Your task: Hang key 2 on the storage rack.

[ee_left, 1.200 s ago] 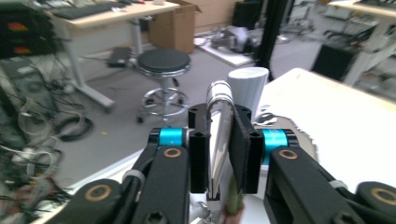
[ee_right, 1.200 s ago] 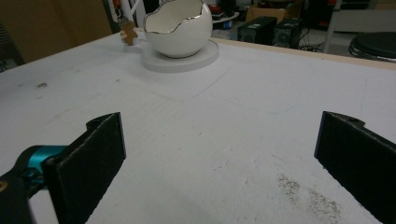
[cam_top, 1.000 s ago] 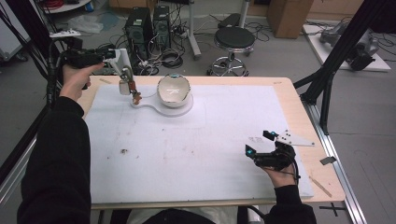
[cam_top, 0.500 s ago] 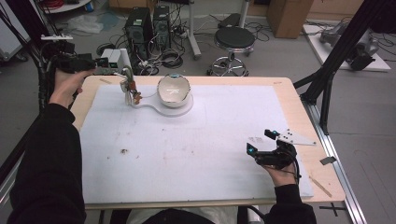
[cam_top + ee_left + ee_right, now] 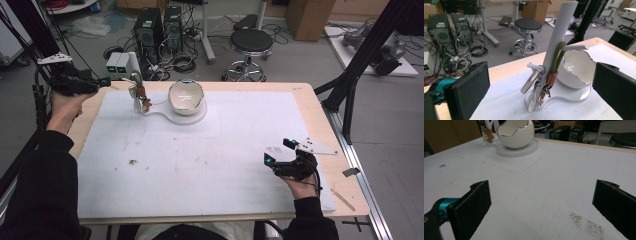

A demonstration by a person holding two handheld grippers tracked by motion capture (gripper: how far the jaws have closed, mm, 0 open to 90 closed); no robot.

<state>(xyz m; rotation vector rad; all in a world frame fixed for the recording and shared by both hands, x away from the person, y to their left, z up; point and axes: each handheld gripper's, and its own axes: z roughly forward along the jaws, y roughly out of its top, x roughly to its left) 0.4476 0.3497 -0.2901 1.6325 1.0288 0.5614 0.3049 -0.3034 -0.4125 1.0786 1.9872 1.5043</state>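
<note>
A white post [image 5: 560,32] rises from a flat white base [image 5: 165,114] at the back of the mat. A green cord loop [image 5: 557,57] hangs on its side peg, with a brown tag and a bunch of keys [image 5: 544,87] below it. A white egg-shaped bowl [image 5: 186,97] with a jagged silver rim sits on the same base. My left gripper [image 5: 105,82] is held off the table's back left corner, facing the post from a short way off. Its jaws have just been opening and nothing is between them. My right gripper [image 5: 277,151] rests open and empty on the mat near the front right.
A white mat [image 5: 200,150] covers the wooden table. A dark speck [image 5: 132,161] lies on the mat at the front left. Beyond the far edge stand computer towers [image 5: 157,25] and a black stool [image 5: 252,42]. A black frame leg [image 5: 350,85] rises at the right edge.
The left gripper has drawn back to the left, away from the post, and its jaws have opened. The keys stay hanging on the peg. The right gripper has not moved.
</note>
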